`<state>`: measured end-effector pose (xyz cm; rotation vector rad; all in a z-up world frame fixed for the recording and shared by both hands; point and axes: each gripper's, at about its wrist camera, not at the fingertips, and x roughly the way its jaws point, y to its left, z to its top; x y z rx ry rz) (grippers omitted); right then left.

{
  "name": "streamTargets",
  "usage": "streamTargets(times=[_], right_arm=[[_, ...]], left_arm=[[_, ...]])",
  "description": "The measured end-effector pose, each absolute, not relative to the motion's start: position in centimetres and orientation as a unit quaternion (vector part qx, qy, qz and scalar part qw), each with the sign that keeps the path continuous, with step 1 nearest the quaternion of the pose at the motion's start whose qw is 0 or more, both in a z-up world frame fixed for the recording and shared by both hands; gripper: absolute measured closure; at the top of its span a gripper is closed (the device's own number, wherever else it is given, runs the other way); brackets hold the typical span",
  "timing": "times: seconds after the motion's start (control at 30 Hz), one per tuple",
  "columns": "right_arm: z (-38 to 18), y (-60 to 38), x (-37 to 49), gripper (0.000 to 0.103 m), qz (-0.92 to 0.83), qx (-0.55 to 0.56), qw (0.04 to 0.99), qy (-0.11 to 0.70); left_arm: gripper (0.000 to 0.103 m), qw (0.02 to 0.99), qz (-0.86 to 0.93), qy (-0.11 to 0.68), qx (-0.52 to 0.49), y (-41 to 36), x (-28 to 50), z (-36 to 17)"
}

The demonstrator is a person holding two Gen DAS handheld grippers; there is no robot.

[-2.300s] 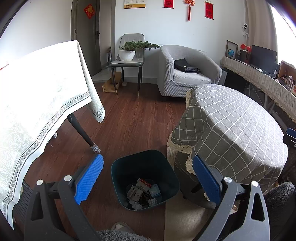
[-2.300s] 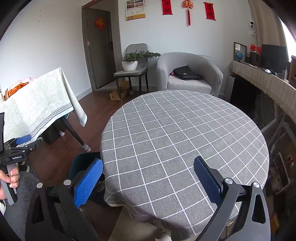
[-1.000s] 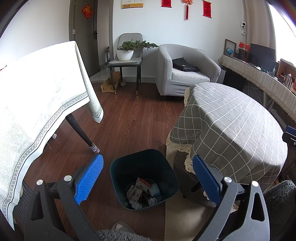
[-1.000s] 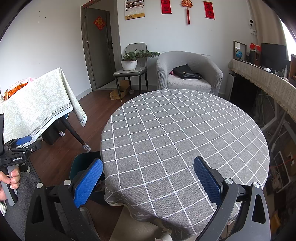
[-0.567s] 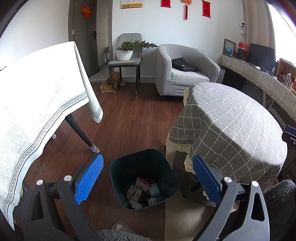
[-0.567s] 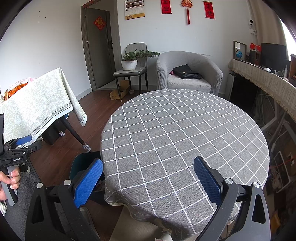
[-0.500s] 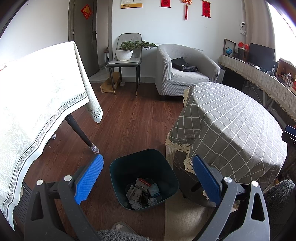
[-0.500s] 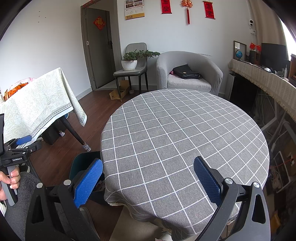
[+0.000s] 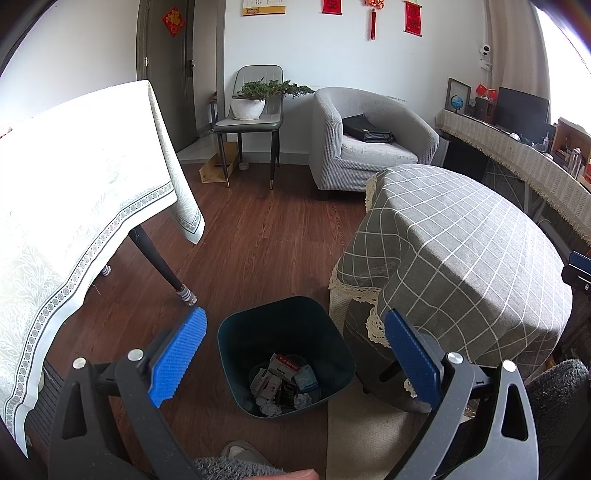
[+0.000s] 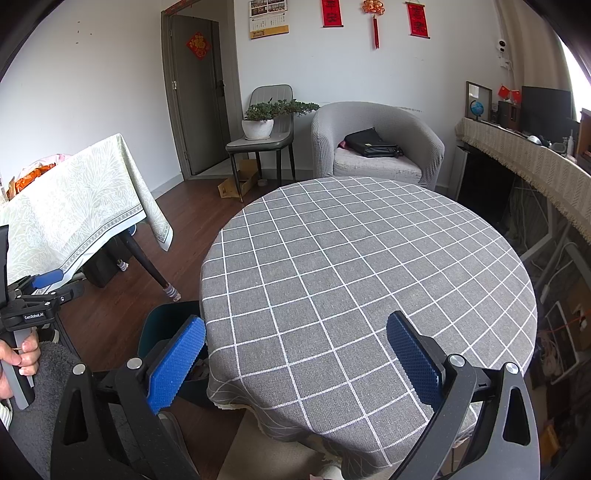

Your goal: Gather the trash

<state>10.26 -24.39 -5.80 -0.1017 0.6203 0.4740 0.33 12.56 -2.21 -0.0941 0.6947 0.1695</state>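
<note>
left wrist view: one left gripper point(image 9: 293, 341), its two blue pads spread wide with nothing between them, hangs above one dark teal trash bin point(image 9: 236, 345) standing on the wood floor point(image 9: 258, 240). in the bin's bottom lies the trash point(image 9: 282, 384): several crumpled paper balls, a grey carton, a small box with a red strip whose print is too small to read, and a pale blue packet. the bin sits just beside the hanging edge of one round table with a grey checked cloth point(image 9: 461, 251), whose lace hem drops near the bin's right rim. one rectangular table with a pale patterned cloth point(image 9: 74, 177) stands to the left, and open floor runs between the two tables toward one grey armchair point(image 9: 369, 147) and one chair bearing a potted plant point(image 9: 255, 103).

right wrist view: one right gripper point(image 10: 295, 349), fingers likewise set wide and holding nothing, points over the round table's bare checked top, near its front edge. the bin's rim point(image 10: 162, 321) peeks out left of the table. at the far left a hand grips the left gripper's handle point(image 10: 26, 317), printed "genrobot.ai". three red hangings and one calendar point(image 10: 269, 18) are on the wall, their writing unreadable.
</note>
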Motion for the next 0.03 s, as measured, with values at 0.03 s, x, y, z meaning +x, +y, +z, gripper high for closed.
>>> streamTargets(times=[0.03], right_arm=[[-5.79,-24.40,10.24,0.003,0.231,-0.050,0.924,0.302]], left_arm=[[0.004,0.936,0.083,0.340,-0.045,12.52,0.31,-2.23]])
